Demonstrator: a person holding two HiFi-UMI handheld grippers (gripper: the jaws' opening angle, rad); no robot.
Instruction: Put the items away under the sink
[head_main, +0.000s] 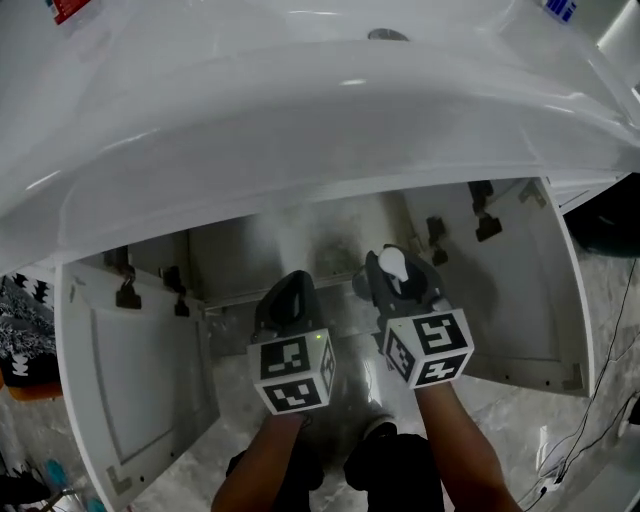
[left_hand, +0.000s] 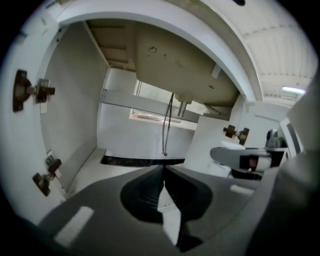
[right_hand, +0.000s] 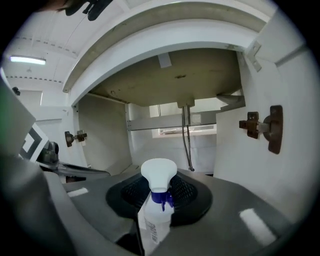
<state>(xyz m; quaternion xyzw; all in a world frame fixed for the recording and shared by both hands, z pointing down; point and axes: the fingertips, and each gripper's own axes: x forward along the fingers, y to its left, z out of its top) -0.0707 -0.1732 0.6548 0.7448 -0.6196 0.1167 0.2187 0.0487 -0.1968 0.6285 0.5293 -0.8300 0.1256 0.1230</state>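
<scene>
Nearest the camera, 2 bare forearms reach forward, the left forearm (head_main: 262, 462) and the right forearm (head_main: 458, 440) side by side over a grey marbled floor (head_main: 520, 400). Each ends in a marker cube, the left cube (head_main: 292, 372) a little nearer than the right cube (head_main: 430, 347).

The left gripper (head_main: 291, 287) has its jaws pressed together along 1 seam, with nothing between them. Just to its right, the right gripper (head_main: 402, 278) is closed on a spray bottle (right_hand: 156, 207). The bottle stands upright, its white trigger head and blue collar rising above the jaws. It hangs between the 2 open doors, at the mouth of the cabinet under the sink.

The left door (head_main: 130, 380) swings out to the left and the right door (head_main: 520, 290) to the right. Dark hinges (head_main: 127, 293) show on their inner faces.

Farther in, the cabinet floor (left_hand: 95, 170) is pale and bare where it shows. 2 thin hoses (right_hand: 187, 142) hang down from the underside of the basin near the back wall.

Above it all, the white sink (head_main: 300, 120) curves across the far part of the head view.
</scene>
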